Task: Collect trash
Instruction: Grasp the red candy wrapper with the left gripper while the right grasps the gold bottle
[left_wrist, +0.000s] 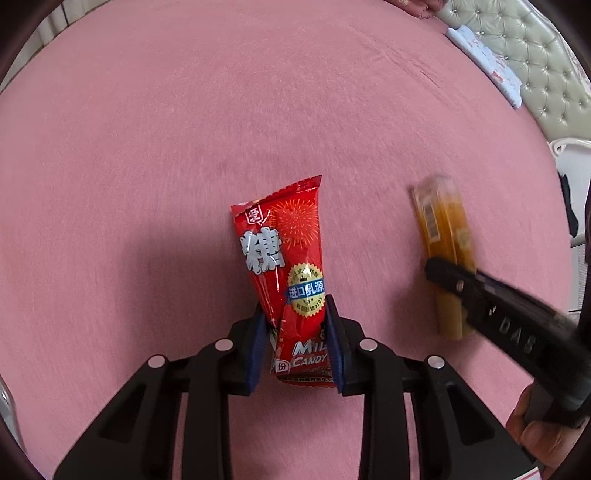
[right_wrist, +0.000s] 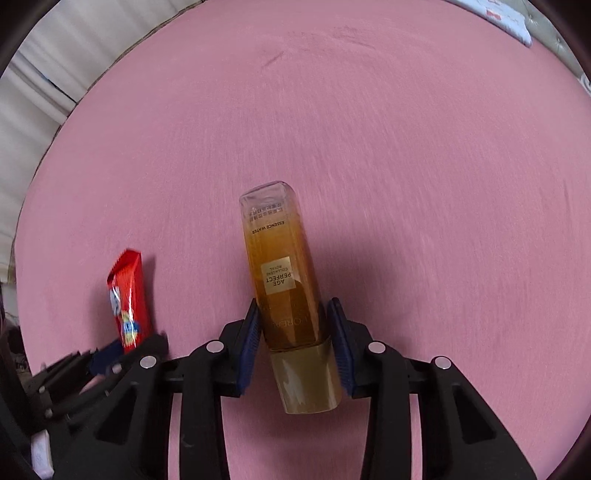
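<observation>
My left gripper (left_wrist: 295, 306) is shut on a red milk candy wrapper (left_wrist: 288, 258), held above a pink bed sheet (left_wrist: 184, 129). My right gripper (right_wrist: 291, 310) is shut on an amber bottle (right_wrist: 280, 266) with a gold cap, marked "Age Perfect", pointing away from me. In the left wrist view the bottle (left_wrist: 443, 229) shows at the right, blurred, with the right gripper's black finger (left_wrist: 480, 291) across it. In the right wrist view the wrapper (right_wrist: 127, 295) shows at the lower left with the left gripper (right_wrist: 110, 354) below it.
A pale green tufted headboard (left_wrist: 535, 55) and a light blue patterned cloth (left_wrist: 484, 62) lie at the far right. White curtains (right_wrist: 44, 74) hang beyond the bed's left edge. A person's hand (left_wrist: 539, 432) holds the right gripper.
</observation>
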